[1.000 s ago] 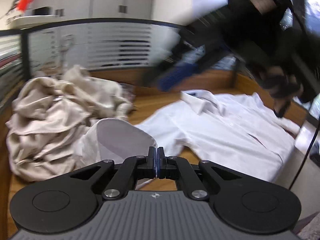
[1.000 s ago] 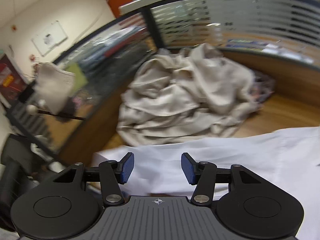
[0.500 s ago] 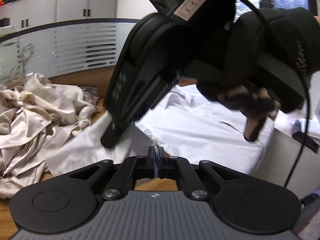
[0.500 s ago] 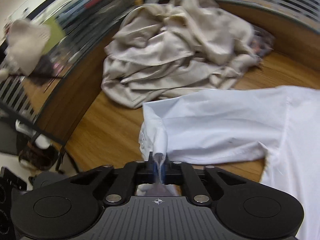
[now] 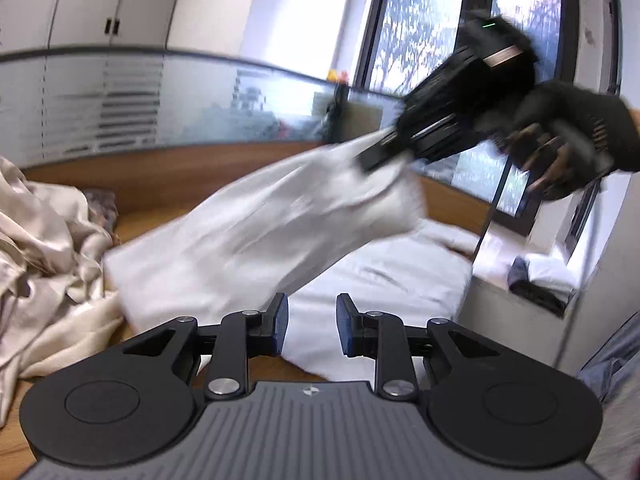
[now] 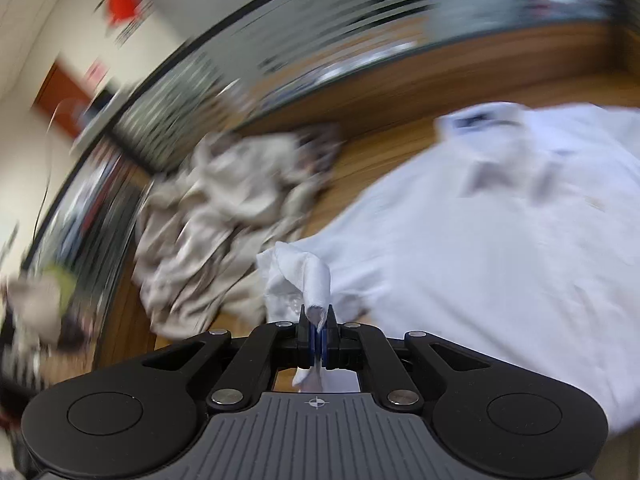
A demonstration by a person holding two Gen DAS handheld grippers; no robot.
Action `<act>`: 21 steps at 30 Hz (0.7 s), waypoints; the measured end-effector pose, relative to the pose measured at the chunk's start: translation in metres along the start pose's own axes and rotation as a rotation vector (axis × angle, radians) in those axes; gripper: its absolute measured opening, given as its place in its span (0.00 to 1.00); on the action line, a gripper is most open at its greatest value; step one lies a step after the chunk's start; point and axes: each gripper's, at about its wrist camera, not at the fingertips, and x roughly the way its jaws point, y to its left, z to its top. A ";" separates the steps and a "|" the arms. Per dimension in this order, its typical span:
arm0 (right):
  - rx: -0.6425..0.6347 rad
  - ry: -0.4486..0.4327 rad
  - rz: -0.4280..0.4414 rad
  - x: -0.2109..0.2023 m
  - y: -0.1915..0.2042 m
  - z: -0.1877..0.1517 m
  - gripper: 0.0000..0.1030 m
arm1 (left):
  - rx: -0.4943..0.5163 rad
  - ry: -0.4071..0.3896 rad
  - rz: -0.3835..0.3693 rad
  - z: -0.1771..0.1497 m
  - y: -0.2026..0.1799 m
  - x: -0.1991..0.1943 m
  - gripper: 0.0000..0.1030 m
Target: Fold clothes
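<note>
**R gripper lifts shirt edge, L gripper empty**

L wrist view, near to far: left gripper point(image 5: 308, 325) has its 2 blue pads spread apart w/ nothing between them; it hangs just over the near edge of the white shirt point(image 5: 376, 280), which lies flat on the wooden desk point(image 5: 160, 216). Beyond that, a sleeve/side flap of the same shirt is pulled up off the desk, slanting up to the right, its top end caught in the right gripper point(image 5: 372, 162). That gripper is held by a hand in a black fingerless glove point(image 5: 572, 148). Only this view shows the glove, the raised flap from the side, & the windows point(image 5: 452, 36) behind. Off to the left: 1 crumpled beige garment pile point(image 5: 44, 248), touching the shirt's left edge.

R wrist view (blurred): the right gripper point(image 6: 319, 330) has its pads pressed together on a bunched bit of white cloth, w/ a scrap poking out behind the pads. Only this view shows that pinch close up. Past it, the shirt point(image 6: 500, 248) spreads to the right, collar point(image 6: 480, 120) at the far end; the beige pile point(image 6: 224, 216) sits left of it, then the frosted partition point(image 6: 320, 36).

Count: 2 grippers, 1 white shirt, 1 beige pile; can't tell how many items are in that pile.
</note>
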 end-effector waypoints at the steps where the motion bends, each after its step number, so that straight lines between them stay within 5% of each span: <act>1: 0.050 -0.020 0.001 -0.009 -0.013 -0.002 0.05 | -0.007 0.026 0.001 -0.002 0.001 0.014 0.33; 7: 0.280 -0.116 -0.010 -0.053 -0.078 -0.024 0.05 | -0.063 0.164 0.007 -0.018 0.000 0.098 0.33; 15: 0.450 -0.192 -0.037 -0.095 -0.148 -0.045 0.05 | -0.053 0.212 0.021 -0.015 -0.010 0.174 0.36; 21: 0.501 -0.208 -0.032 -0.104 -0.196 -0.034 0.05 | -0.086 0.251 0.104 -0.017 -0.013 0.208 0.37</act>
